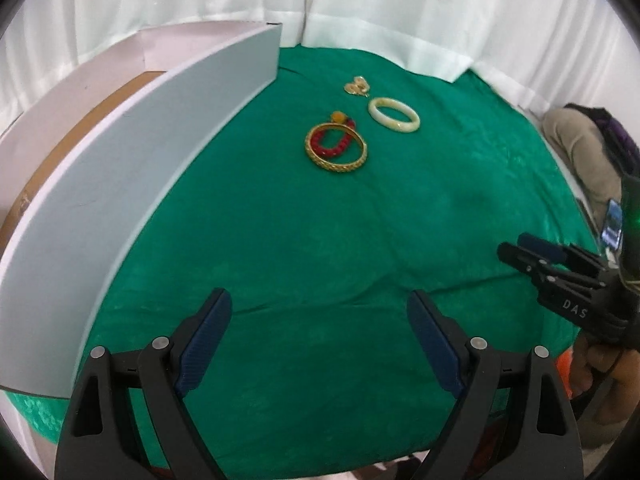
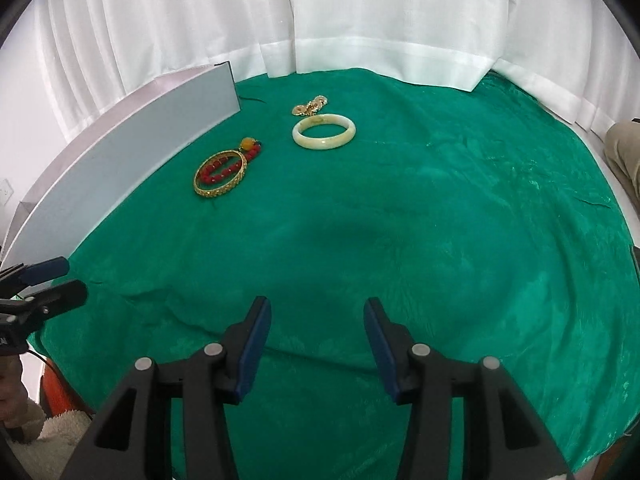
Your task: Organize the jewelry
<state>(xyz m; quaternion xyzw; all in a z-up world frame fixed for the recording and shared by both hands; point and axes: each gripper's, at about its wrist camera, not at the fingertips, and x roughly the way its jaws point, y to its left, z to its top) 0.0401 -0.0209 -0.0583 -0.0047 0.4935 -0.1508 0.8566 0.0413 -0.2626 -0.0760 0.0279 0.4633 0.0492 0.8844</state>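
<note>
A gold bangle lies on the green cloth around part of a red bead bracelet with an amber bead. A cream jade bangle lies to its right, and small gold earrings lie behind that. The right wrist view shows them too: gold bangle, red bracelet, jade bangle, earrings. My left gripper is open and empty, well short of the jewelry. My right gripper is open and empty, also near the front edge.
A white open box with a brown inside stands along the left of the cloth; its wall also shows in the right wrist view. The green cloth covers the table. White curtains hang behind. A person's leg is at far right.
</note>
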